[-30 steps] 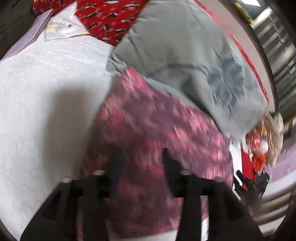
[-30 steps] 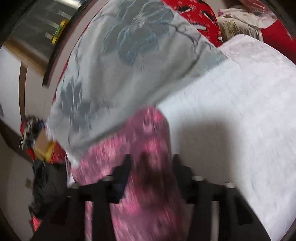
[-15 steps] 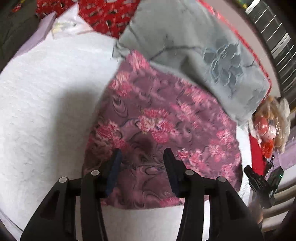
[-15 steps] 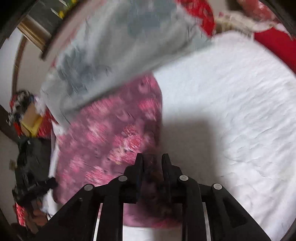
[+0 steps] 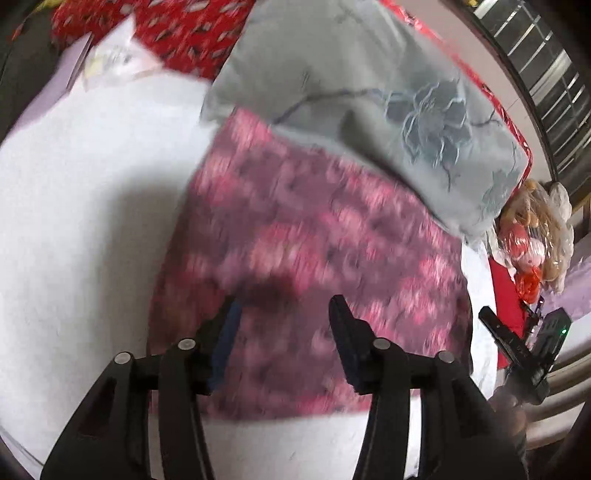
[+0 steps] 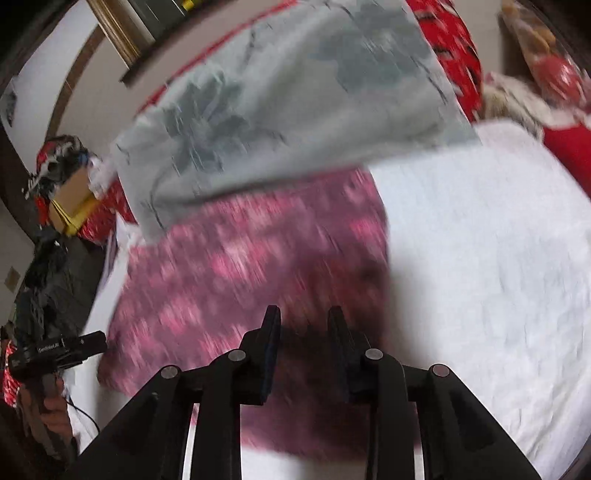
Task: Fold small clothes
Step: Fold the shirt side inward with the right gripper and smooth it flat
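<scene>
A pink and purple floral cloth (image 5: 314, 240) lies spread flat on the white bed sheet (image 5: 81, 221), with its far edge tucked under a grey pillow. My left gripper (image 5: 284, 314) hovers over the cloth's near edge; its jaws are opening and nothing is pinched between them. In the right wrist view the same cloth (image 6: 240, 277) lies below my right gripper (image 6: 304, 317). Those jaws stand narrower and are also opening, the pads clear of the fabric. Each gripper shows at the edge of the other's view: the right gripper (image 5: 524, 343), and the left gripper (image 6: 55, 350) in a hand.
A grey pillow (image 5: 369, 92) with embroidered flowers overlaps the cloth's far side. Behind it lies a red patterned blanket (image 5: 177, 29). Plastic-wrapped toys (image 5: 532, 236) sit off the bed's right, papers (image 5: 110, 62) at the far left. A cardboard box (image 6: 74, 192) stands beside the bed.
Both grippers have pulled back and up from the cloth. The right jaws narrowed half a second ago and have since widened; the left jaws stand wider. The cloth stays flat.
</scene>
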### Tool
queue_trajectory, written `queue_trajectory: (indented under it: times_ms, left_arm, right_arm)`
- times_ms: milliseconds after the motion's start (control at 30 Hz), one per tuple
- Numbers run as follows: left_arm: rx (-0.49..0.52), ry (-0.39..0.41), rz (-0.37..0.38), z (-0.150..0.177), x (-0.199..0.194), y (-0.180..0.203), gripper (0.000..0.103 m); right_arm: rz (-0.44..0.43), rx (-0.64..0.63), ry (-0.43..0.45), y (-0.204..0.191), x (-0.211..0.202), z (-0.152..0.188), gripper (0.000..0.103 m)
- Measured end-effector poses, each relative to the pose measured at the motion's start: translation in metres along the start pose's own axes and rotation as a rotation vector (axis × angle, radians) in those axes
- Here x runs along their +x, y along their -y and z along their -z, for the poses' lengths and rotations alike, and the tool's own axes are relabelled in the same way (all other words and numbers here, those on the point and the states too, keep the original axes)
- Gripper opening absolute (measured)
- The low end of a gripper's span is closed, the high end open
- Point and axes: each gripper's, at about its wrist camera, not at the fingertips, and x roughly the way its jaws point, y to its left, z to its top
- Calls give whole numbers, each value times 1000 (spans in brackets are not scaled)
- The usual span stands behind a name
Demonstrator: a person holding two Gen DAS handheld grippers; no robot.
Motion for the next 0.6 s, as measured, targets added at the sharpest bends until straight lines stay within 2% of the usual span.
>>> queue_trajectory:
  times_ms: [67, 133, 200, 233, 300, 367, 400, 467, 500, 533, 567, 600]
  left_arm:
    - [20, 13, -59, -16, 13, 6, 56]
    - [25, -26, -114, -25, 40, 4, 56]
    - [18, -80, -151, -27, 67, -7, 59]
    - [29, -72, -160, -25, 70, -9, 61]
    - [72, -55, -178, -27, 65, -2, 62]
    - [94, -23, -131, -32, 53, 4, 62]
    - [93, 3, -113, -34, 47, 5, 64]
    - [87, 25, -151, -36, 50, 4, 64]
    - [89, -1, -199, -36, 61, 1, 64]
    - [93, -31, -224, -36, 72, -1, 65]
    - [108, -34, -244, -34, 79, -1, 70]
    - [135, -15, -264, -33, 77, 2, 70]
  right_arm:
    - [9, 3, 23, -5, 10, -14, 29]
    - [27, 36, 22, -5, 33, -24, 31]
    - [86, 51, -42, 3, 63, -23, 36]
    - [125, 54, -109, 10, 82, -19, 37]
    - [124, 40, -47, 8, 75, -19, 36]
    - [112, 54, -46, 6, 69, -25, 37]
    - [88, 56, -5, 6, 61, -26, 38]
    - [90, 52, 36, 8, 57, -27, 40]
    - [112, 54, 1, 12, 66, -25, 49]
    - [146, 56, -88, 18, 83, -21, 52]
    - [155, 45, -109, 19, 87, -19, 52]
    - [161, 17, -65, 15, 81, -19, 51]
